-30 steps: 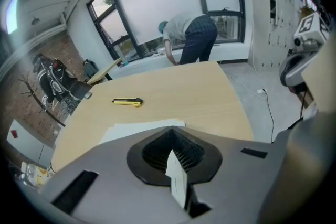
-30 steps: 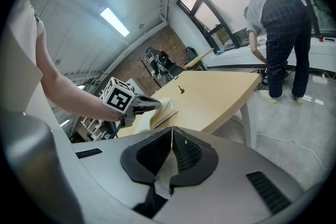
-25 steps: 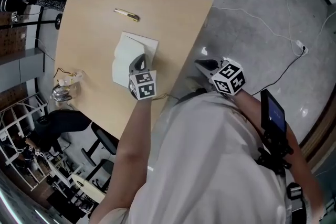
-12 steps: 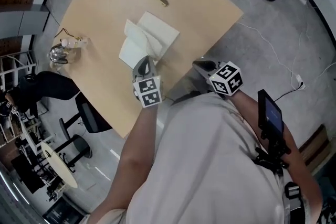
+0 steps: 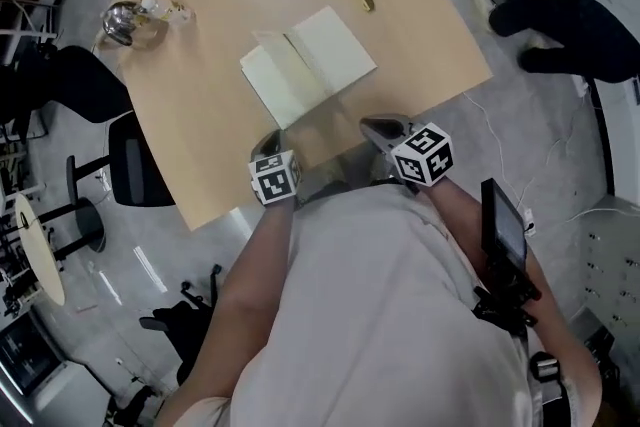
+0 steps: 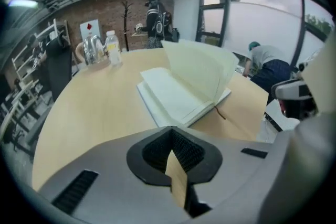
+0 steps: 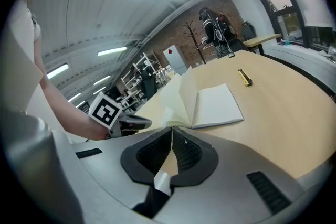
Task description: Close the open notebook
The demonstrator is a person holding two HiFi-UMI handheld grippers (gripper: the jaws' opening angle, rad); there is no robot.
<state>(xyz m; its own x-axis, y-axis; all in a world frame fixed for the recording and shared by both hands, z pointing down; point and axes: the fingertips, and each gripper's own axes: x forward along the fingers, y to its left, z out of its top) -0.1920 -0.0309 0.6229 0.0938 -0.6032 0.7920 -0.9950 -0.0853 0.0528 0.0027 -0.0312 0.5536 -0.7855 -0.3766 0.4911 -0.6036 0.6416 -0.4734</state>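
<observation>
Notebook (image 5: pixel 308 65) lay open — untouched
Left gripper (image 5: pixel 268 143) and right gripper (image 5: pixel 380 127) pointed downward, jaws pressed together, empty.

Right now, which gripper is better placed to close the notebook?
Probably left: the left gripper is over the table, close to the notebook; the right gripper, at the table's edge, is farther.

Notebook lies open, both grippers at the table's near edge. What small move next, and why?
Probably ease the right gripper forward to the right edge of the notebook. It lies open with pages standing at the spine, and the left gripper and right one are shut, short of it.
</observation>
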